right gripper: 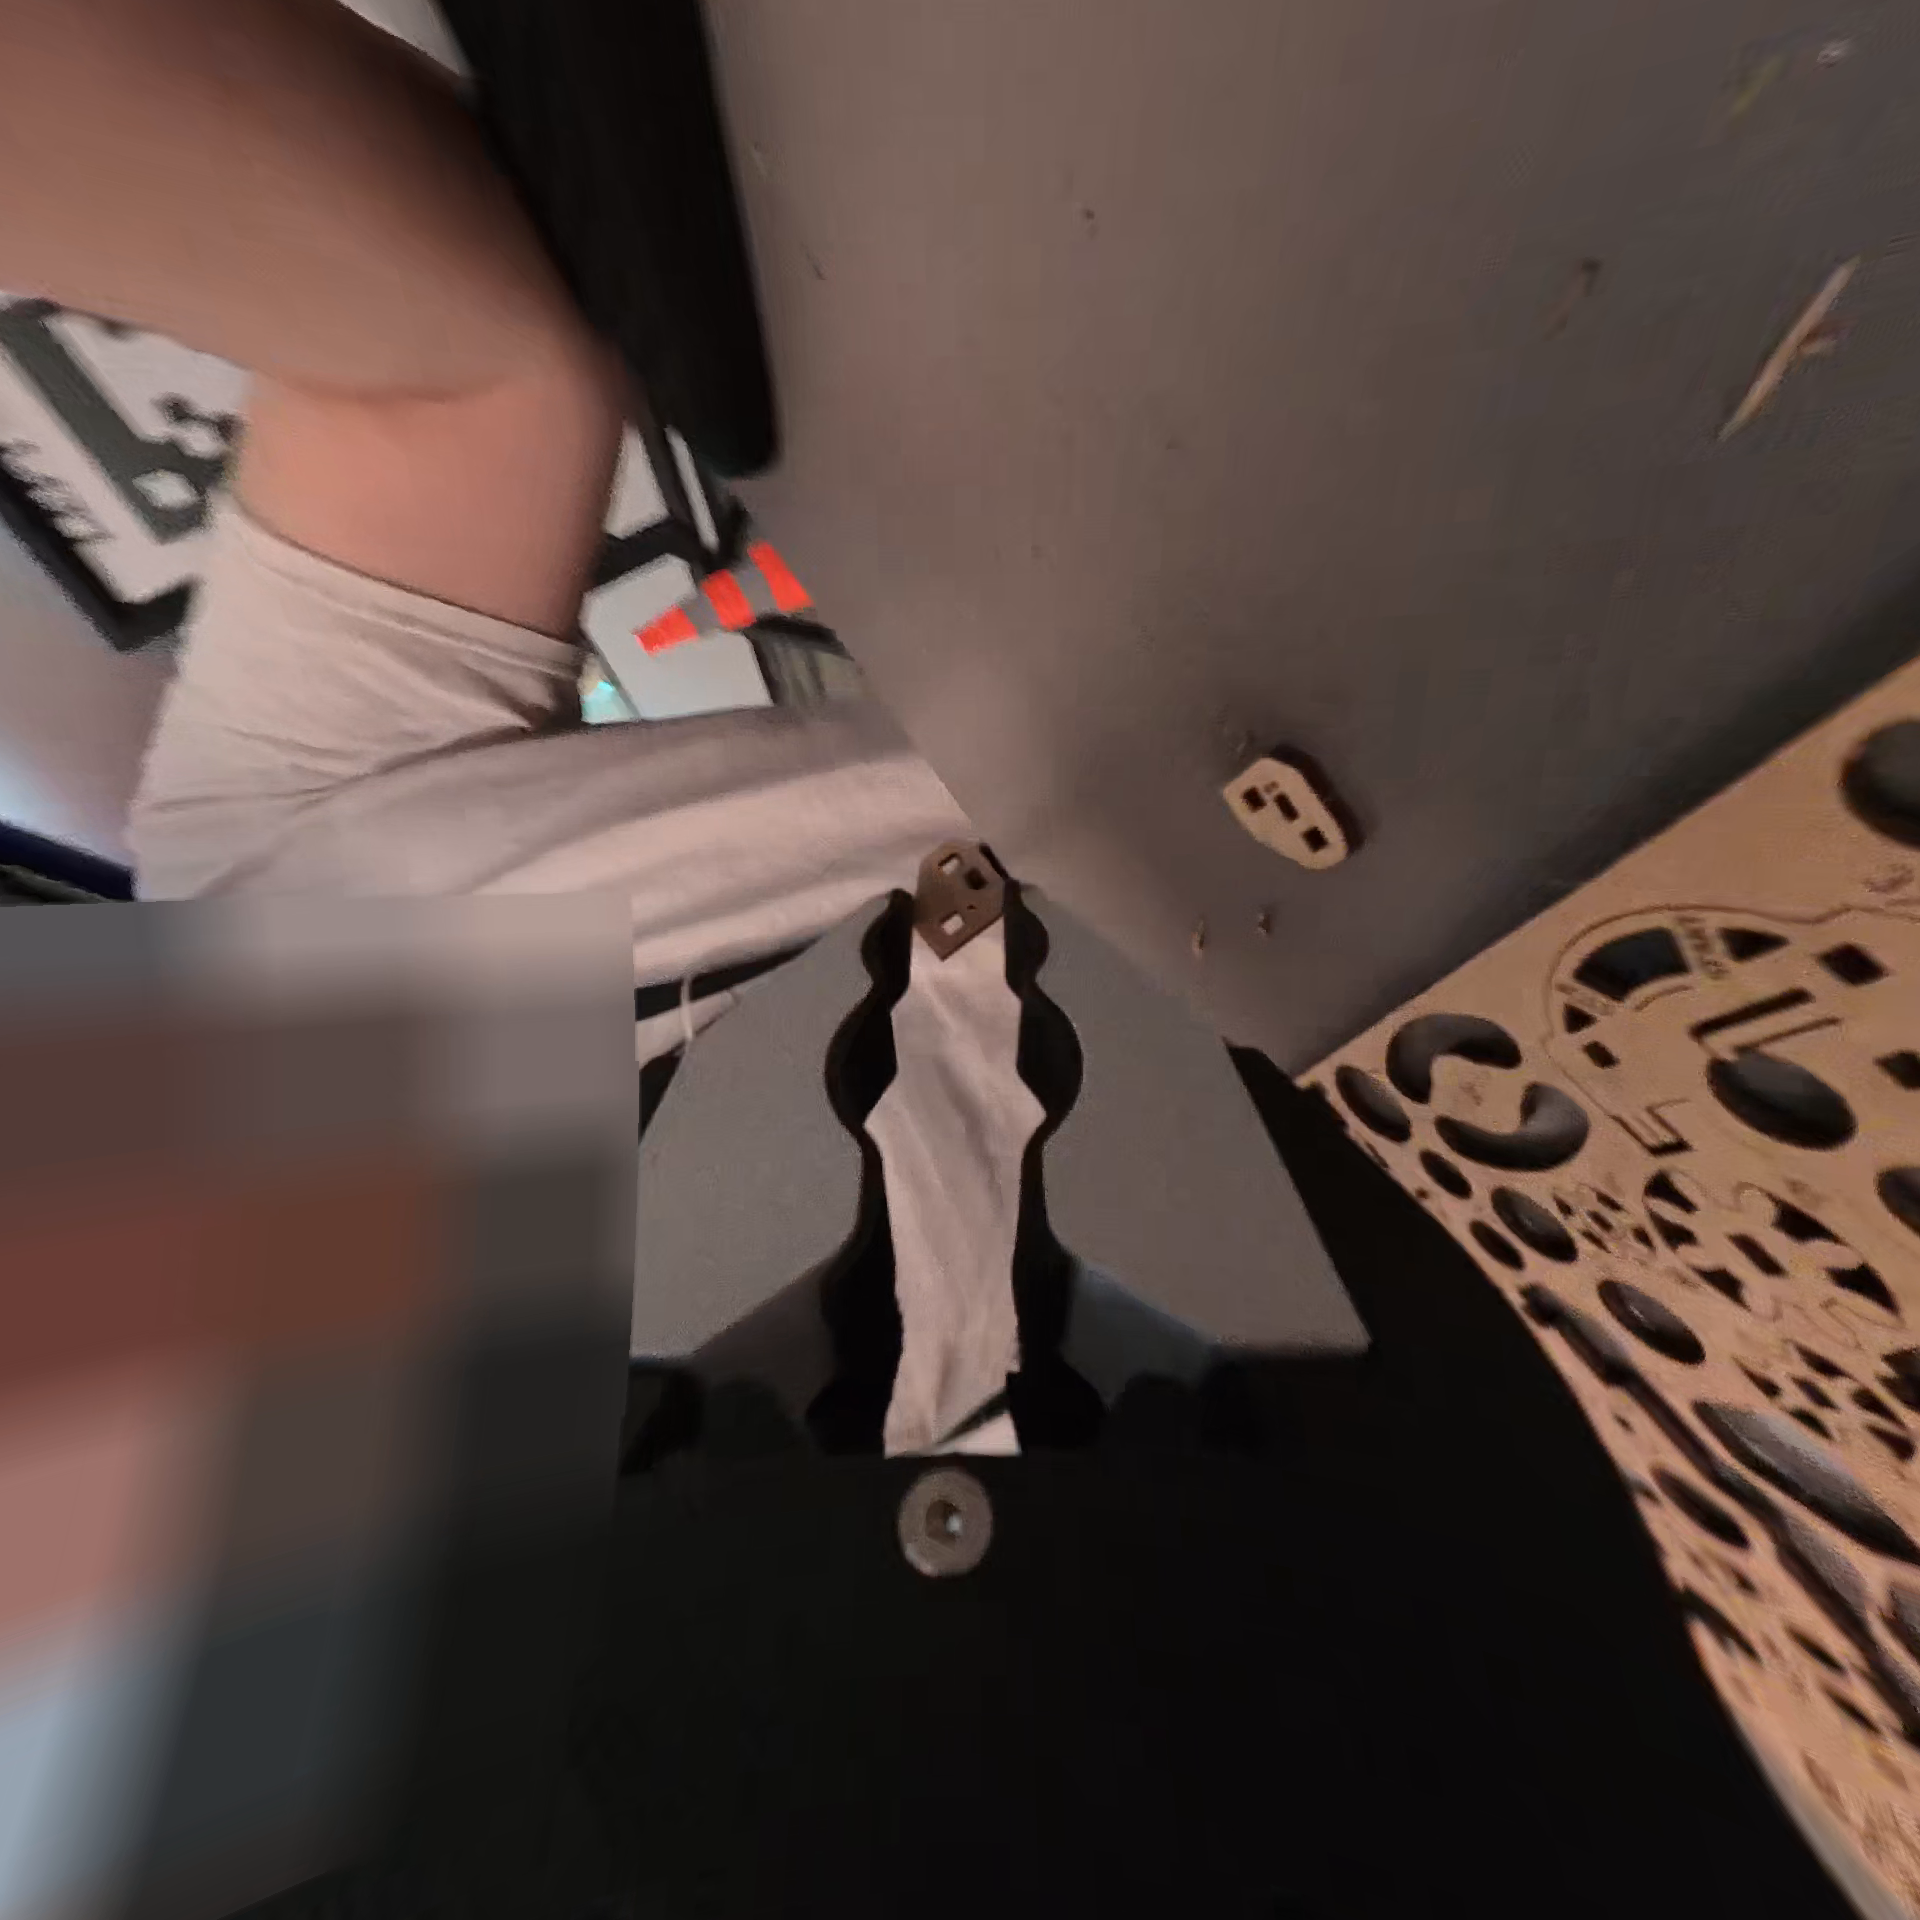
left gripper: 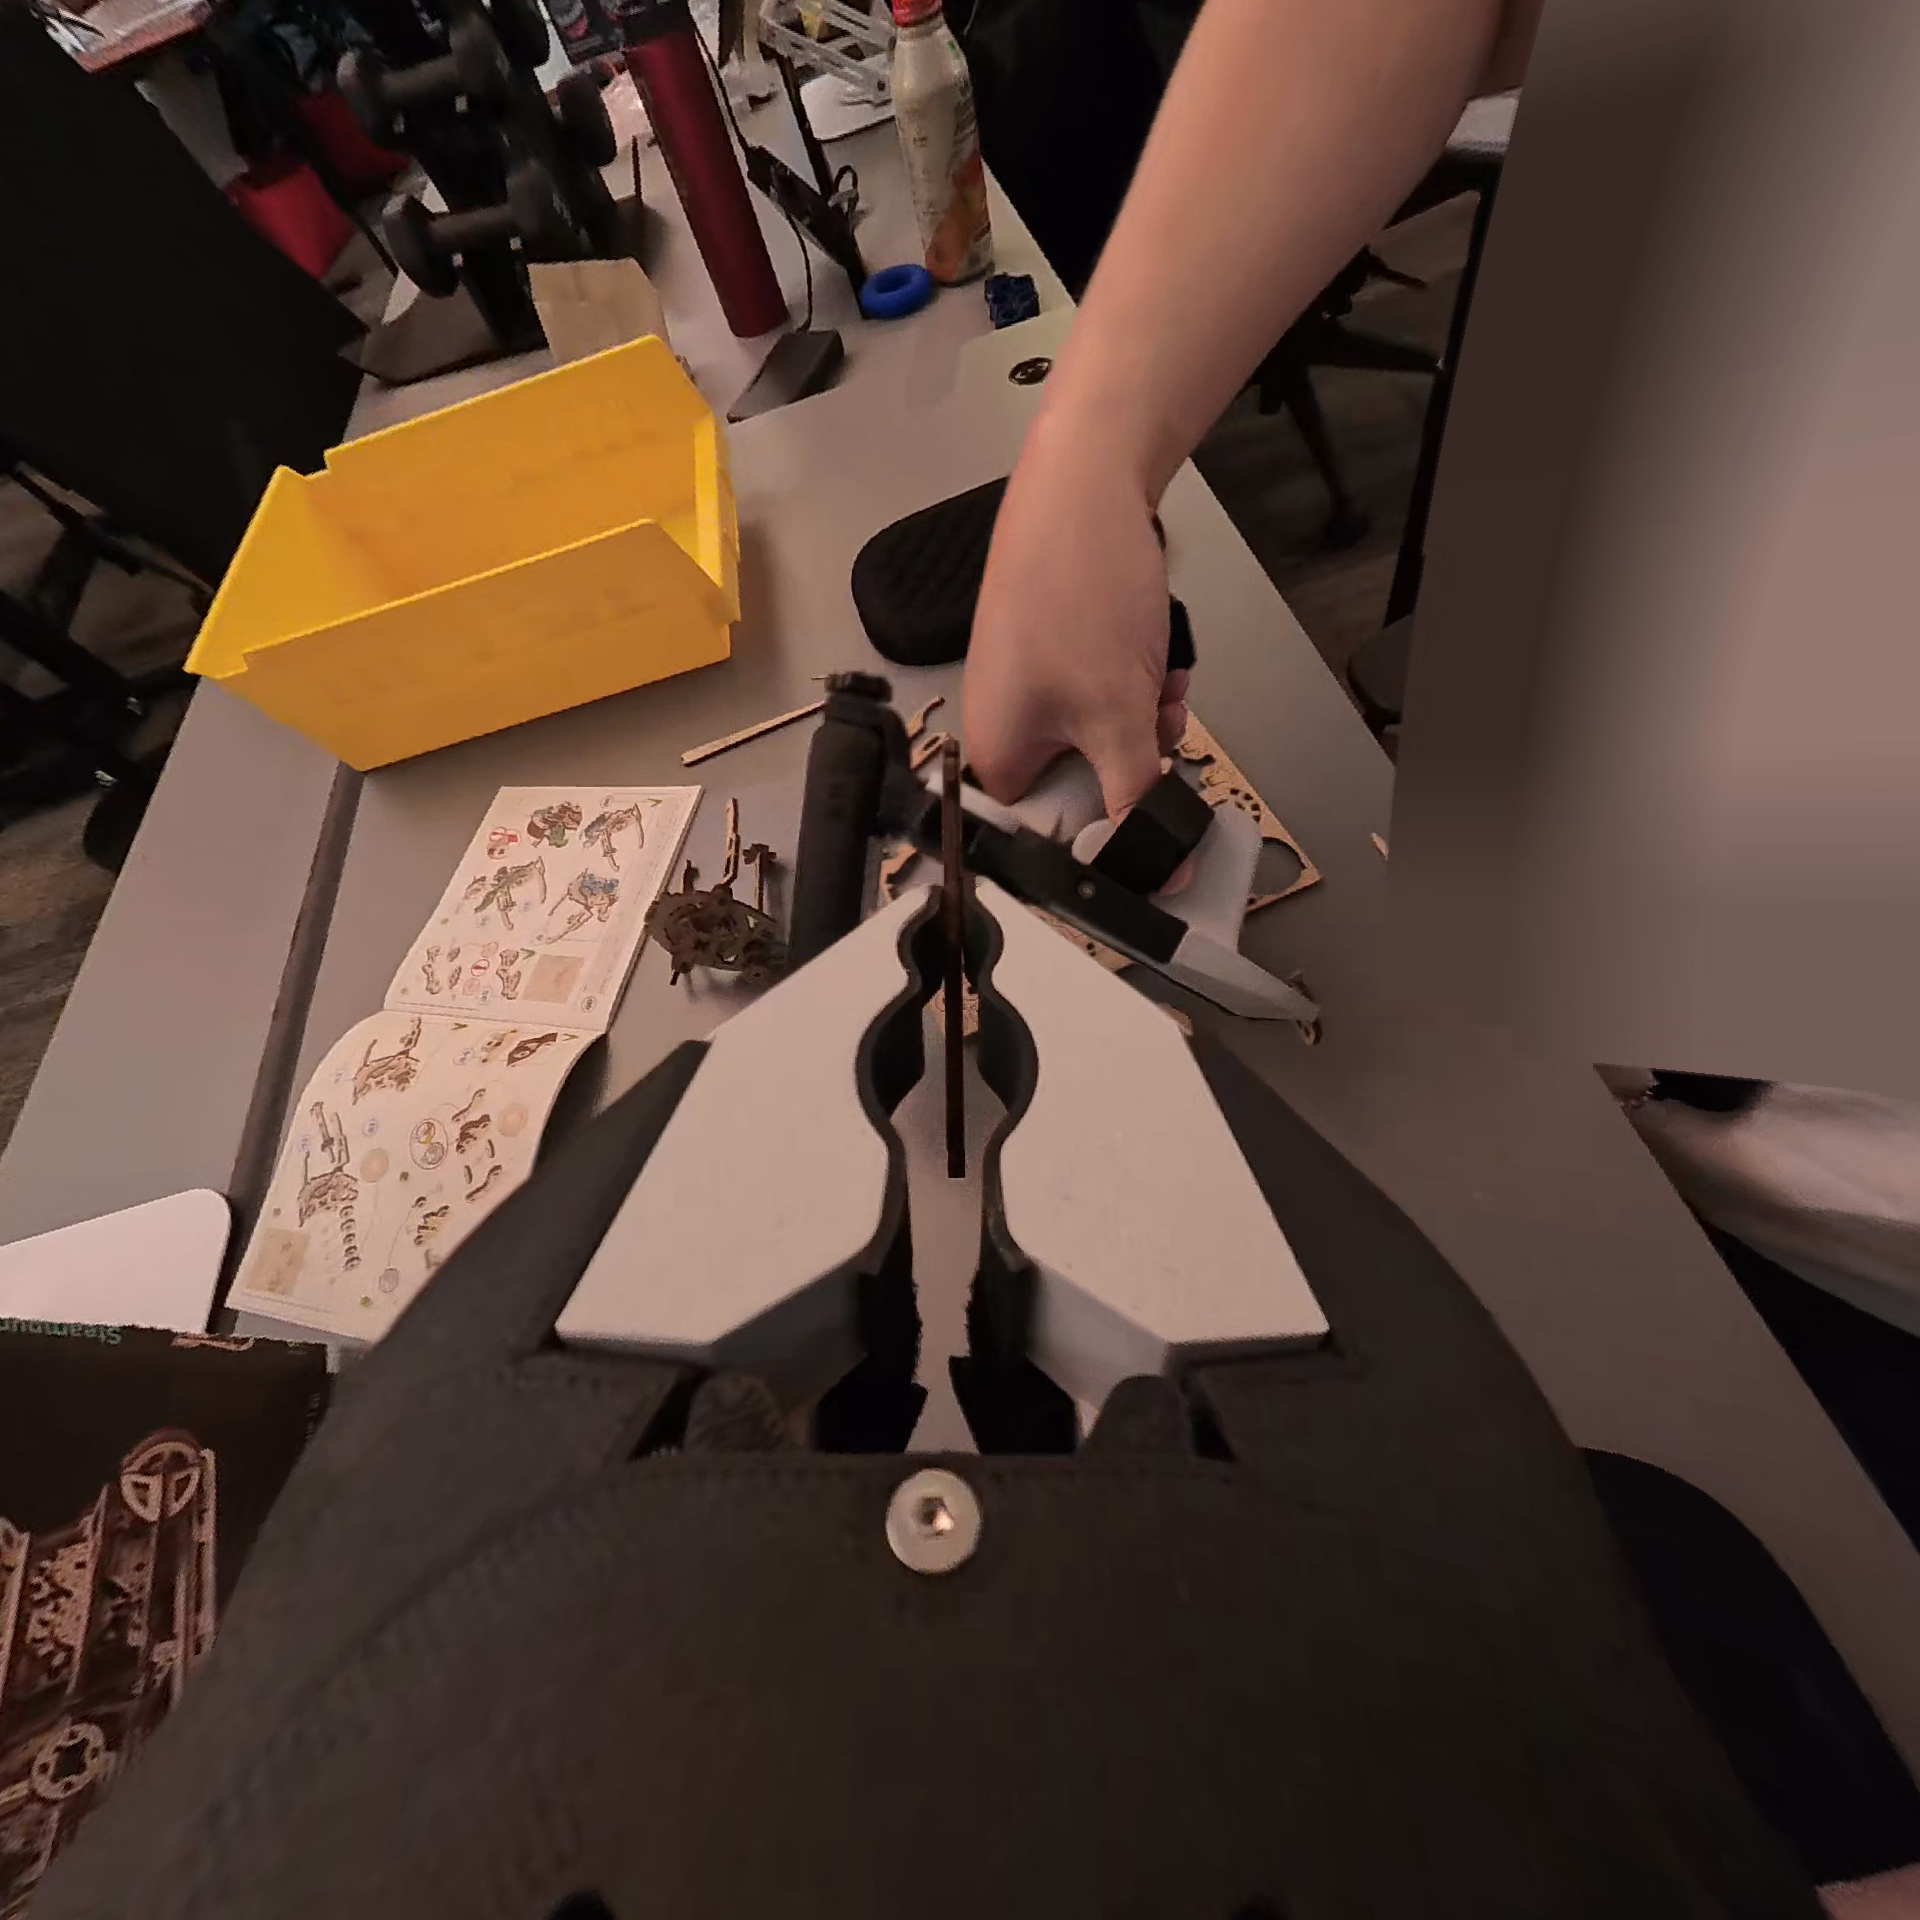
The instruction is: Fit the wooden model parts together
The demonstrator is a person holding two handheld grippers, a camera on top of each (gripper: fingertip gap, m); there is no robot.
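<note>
Printed instruction booklet (left gripper: 499,997), lettered dark box (left gripper: 114,1507) (wording left uncopied)

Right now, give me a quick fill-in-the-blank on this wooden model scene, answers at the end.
1. The left gripper is shut on a thin flat wooden piece held ____ on.
2. The bin beyond the instruction booklet is ____ in colour.
3. The right gripper pinches a small slotted wooden part at its ____.
4. Another small slotted part lies loose on the ____ table.

Answers: edge; yellow; tips; grey
</note>
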